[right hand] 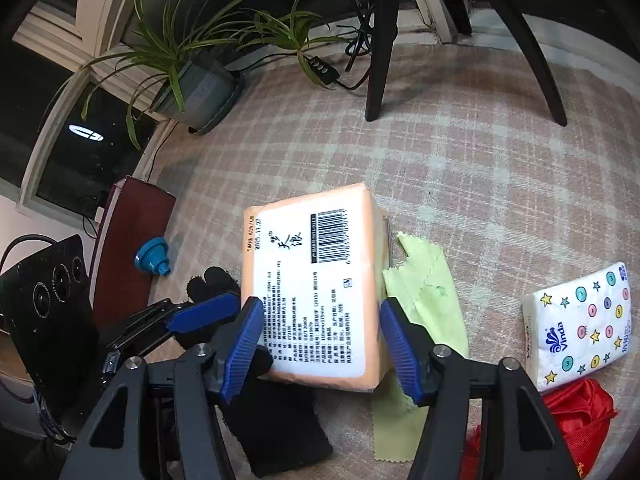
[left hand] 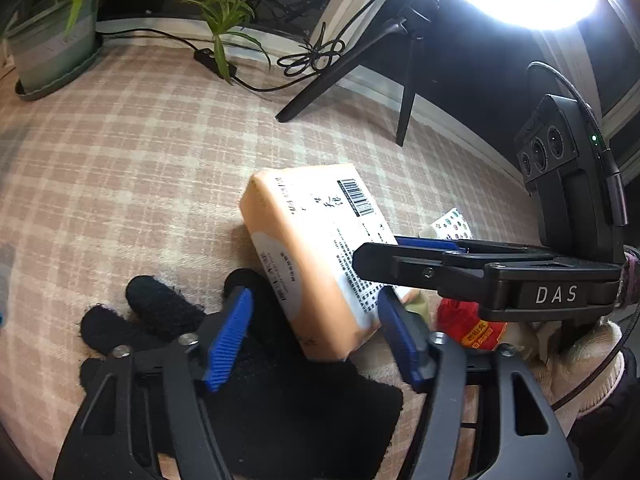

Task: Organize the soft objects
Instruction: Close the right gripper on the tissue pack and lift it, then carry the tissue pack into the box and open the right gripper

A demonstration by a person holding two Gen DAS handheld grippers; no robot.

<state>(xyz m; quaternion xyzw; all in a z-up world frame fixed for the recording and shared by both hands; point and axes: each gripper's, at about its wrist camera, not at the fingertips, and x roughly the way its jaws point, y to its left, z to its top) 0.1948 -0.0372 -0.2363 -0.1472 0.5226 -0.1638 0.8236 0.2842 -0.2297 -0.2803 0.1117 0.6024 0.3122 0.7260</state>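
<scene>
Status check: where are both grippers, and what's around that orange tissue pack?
Right gripper straddling orange tissue pack; left gripper at the same pack, grip unconfirmed. Pack lies on black glove and green cloth. Nothing blocking.

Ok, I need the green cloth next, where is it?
In the right wrist view, the green cloth lies flat on the checked blanket, partly under the orange tissue pack's right edge, left of the starred tissue pack.

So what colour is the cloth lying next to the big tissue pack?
Light green cloth, seen best from the right wrist camera.
</scene>
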